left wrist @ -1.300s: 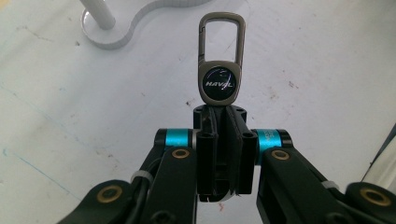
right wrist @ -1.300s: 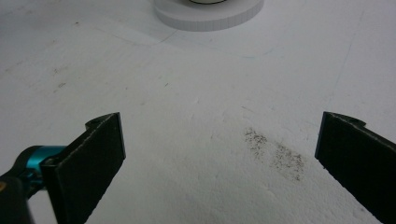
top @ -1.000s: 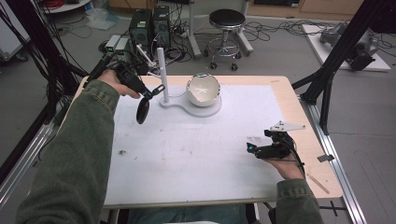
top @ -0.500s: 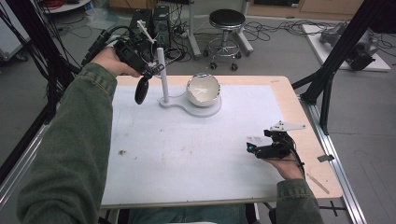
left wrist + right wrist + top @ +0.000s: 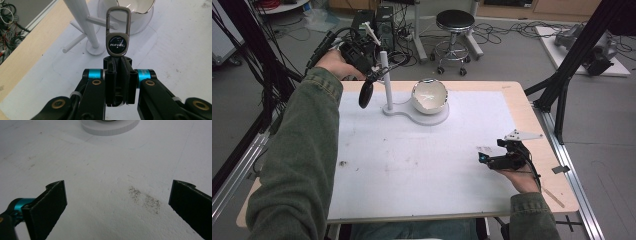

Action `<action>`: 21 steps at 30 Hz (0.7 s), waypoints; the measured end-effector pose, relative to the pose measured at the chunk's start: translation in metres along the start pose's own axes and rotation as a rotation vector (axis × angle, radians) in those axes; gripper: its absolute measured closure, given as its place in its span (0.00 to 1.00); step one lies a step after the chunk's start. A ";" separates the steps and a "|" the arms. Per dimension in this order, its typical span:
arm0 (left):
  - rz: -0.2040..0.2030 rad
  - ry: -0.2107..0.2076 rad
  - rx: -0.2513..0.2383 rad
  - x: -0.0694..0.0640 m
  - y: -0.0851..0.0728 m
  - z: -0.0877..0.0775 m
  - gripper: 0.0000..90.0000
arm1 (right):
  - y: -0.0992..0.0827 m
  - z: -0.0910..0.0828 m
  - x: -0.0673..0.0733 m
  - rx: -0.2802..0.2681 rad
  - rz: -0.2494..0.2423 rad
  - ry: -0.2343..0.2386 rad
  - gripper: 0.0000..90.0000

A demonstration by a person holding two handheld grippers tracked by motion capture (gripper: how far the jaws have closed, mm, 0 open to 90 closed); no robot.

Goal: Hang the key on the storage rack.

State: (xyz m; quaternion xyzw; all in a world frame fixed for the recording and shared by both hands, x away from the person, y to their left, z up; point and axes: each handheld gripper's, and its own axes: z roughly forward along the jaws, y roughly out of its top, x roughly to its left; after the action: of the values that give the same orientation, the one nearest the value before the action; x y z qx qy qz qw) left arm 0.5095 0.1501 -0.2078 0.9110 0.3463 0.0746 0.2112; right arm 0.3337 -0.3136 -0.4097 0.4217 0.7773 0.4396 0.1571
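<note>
Two tongs are in use, one in each hand of a person seated at a table [image 5: 512, 100]. Left tongs [image 5: 117, 58], held high near the table's far left corner, are clamped together on the lower end of a metal key fob [image 5: 118, 32]. Its round dark badge reads "HAVAL", and its clip loop points away from the jaws. In the high view the key fob [image 5: 366, 93] hangs dark below the left tongs [image 5: 371, 75], in the air just beside a white post stand [image 5: 386, 75]. From the left gripper view, the stand [image 5: 85, 22] carries short horizontal pegs [image 5: 103, 21], and the clip loop sits close to one peg, though whether it touches cannot be told. Behind the stand, on the same white base, rests a white bowl [image 5: 430, 96] with a broken-looking rim.

Right tongs [image 5: 494, 160] rest low near the table's right edge, jaws wide apart and holding nothing, well away from the stand.

Likely risks: the loop could miss the peg tip and the fob drop if released early, or a sideways push could tip the light stand toward the bowl.
</note>
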 end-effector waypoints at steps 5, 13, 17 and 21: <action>0.011 0.021 0.032 -0.002 0.001 0.007 0.92 | 0.000 0.001 0.001 0.006 -0.001 0.003 0.01; 0.023 0.066 0.062 -0.003 0.002 0.017 0.92 | 0.000 0.001 0.001 0.008 -0.002 0.003 0.01; 0.022 0.071 0.071 -0.003 0.002 0.022 0.92 | 0.000 0.001 0.001 0.009 -0.003 0.003 0.01; 0.021 0.074 0.072 -0.003 0.002 0.024 0.91 | 0.000 0.001 0.000 0.008 0.001 0.002 0.01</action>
State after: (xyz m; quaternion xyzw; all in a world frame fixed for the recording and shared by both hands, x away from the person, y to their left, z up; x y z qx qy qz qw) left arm 0.5152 0.1384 -0.2283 0.9182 0.3469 0.0980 0.1644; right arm 0.3342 -0.3130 -0.4103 0.4225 0.7790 0.4369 0.1545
